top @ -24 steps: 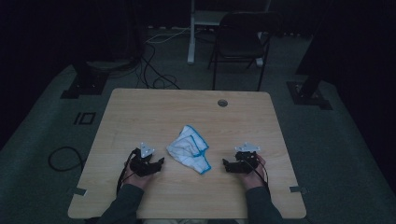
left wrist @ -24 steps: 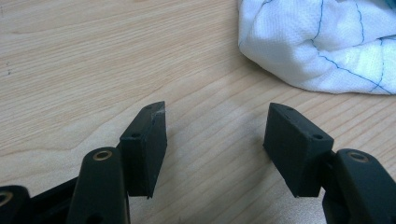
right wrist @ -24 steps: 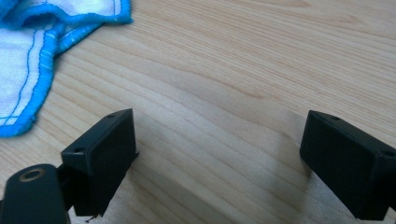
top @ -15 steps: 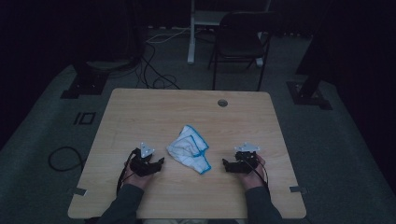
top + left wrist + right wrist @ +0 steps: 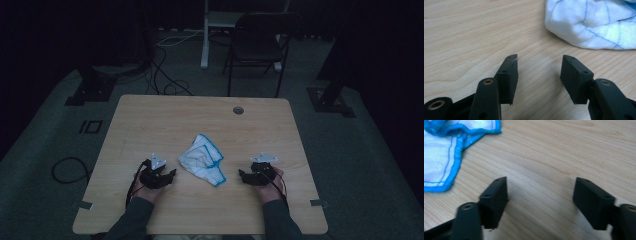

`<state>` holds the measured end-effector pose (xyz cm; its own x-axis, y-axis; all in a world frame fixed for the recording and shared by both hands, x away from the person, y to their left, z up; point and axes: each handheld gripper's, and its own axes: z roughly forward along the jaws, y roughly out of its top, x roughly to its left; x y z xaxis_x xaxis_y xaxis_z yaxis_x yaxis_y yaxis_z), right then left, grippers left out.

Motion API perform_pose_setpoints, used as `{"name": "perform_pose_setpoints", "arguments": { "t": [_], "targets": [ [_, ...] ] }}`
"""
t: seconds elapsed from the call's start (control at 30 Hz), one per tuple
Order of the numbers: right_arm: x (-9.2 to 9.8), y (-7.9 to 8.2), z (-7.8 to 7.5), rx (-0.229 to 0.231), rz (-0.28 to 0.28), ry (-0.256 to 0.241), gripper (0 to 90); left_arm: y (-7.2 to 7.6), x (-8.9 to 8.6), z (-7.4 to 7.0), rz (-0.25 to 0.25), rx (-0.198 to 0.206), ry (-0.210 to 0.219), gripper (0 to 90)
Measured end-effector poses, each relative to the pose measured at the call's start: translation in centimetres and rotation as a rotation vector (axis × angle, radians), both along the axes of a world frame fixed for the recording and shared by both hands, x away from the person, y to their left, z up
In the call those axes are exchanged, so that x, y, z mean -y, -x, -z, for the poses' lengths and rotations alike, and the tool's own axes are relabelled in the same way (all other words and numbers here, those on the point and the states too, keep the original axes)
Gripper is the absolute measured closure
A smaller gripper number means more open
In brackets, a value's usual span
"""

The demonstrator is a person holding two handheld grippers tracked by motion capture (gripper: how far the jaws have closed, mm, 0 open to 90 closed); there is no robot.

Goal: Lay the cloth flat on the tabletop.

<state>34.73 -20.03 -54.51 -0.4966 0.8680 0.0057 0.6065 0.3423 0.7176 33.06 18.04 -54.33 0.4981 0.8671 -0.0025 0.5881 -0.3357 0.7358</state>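
A crumpled white cloth with blue edging [image 5: 202, 159] lies at the middle of the wooden table [image 5: 200, 115]. My left gripper [image 5: 167, 176] rests on the table just left of the cloth, jaws open and empty. In the left gripper view the gripper [image 5: 539, 67] points at bare wood, with the cloth [image 5: 596, 25] ahead to the upper right. My right gripper [image 5: 244, 176] rests to the right of the cloth, also open and empty. In the right gripper view the gripper [image 5: 540, 192] has the cloth's blue hem [image 5: 451, 157] at the upper left.
The room is dim. A round cable hole [image 5: 238, 110] sits near the table's far edge. A dark chair [image 5: 260, 45] and a white post [image 5: 205, 35] stand behind the table. Cables [image 5: 165, 75] lie on the floor, with stand bases at left [image 5: 87, 92] and right [image 5: 330, 100].
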Motion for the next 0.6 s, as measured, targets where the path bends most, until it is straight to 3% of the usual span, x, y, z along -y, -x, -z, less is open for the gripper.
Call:
{"name": "perform_pose_setpoints", "arguments": {
  "t": [0.1, 0.4, 0.6],
  "targets": [
    [-0.2, 0.1, -0.3, -0.013, -0.028, -0.047, 36.5, 0.1, 0.3, 0.0, 0.006, -0.005, 0.001, 49.4],
    [-1.6, 1.0, -1.7, 0.077, -0.082, -0.021, 46.7, 0.6, 1.6, -1.0, 0.049, 0.019, 0.005, 50.2],
    [-2.2, 1.1, -2.1, 0.087, -0.113, -0.028, 52.0, 0.8, 2.8, -1.7, 0.081, 0.032, 0.018, 51.0]
  ]
}}
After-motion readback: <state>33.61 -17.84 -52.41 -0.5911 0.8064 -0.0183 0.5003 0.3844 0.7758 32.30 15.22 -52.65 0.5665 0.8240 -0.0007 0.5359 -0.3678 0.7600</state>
